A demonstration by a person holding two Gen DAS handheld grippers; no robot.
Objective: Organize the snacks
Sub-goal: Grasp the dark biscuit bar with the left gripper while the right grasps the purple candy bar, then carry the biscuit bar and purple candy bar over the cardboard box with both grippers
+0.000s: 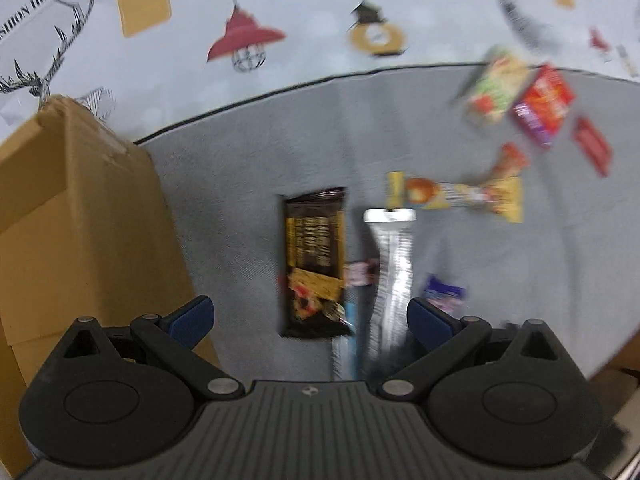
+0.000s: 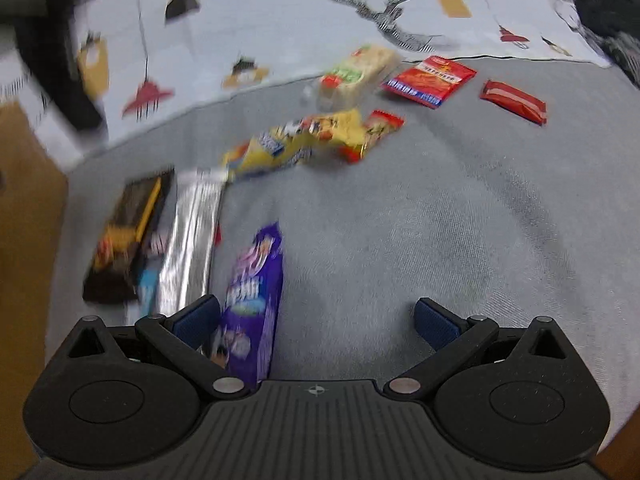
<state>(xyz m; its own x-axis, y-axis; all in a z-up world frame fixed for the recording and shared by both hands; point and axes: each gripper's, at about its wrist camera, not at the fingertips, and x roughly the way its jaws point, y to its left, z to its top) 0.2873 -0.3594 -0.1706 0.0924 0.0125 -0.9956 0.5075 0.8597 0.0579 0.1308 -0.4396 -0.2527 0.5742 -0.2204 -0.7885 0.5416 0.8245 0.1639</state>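
Snacks lie scattered on a grey mat point(image 1: 248, 168). My left gripper point(image 1: 310, 318) is open, hovering over the near end of a dark brown and gold bar point(image 1: 314, 260) and a silver wrapper point(image 1: 392, 276). A cardboard box point(image 1: 76, 216) stands just left of it. My right gripper point(image 2: 316, 320) is open above the mat point(image 2: 460, 220), with a purple packet point(image 2: 252, 292) lying by its left finger. The brown bar point(image 2: 128, 236) and the silver wrapper point(image 2: 190, 240) lie to the left there. Both views are blurred.
Farther back lie a yellow packet point(image 2: 288, 144), a green and cream packet point(image 2: 356, 72), a red sachet point(image 2: 430, 80) and a red bar point(image 2: 514, 100). A printed tablecloth point(image 1: 280, 20) covers the table beyond the mat. The box edge point(image 2: 24, 220) shows at the left.
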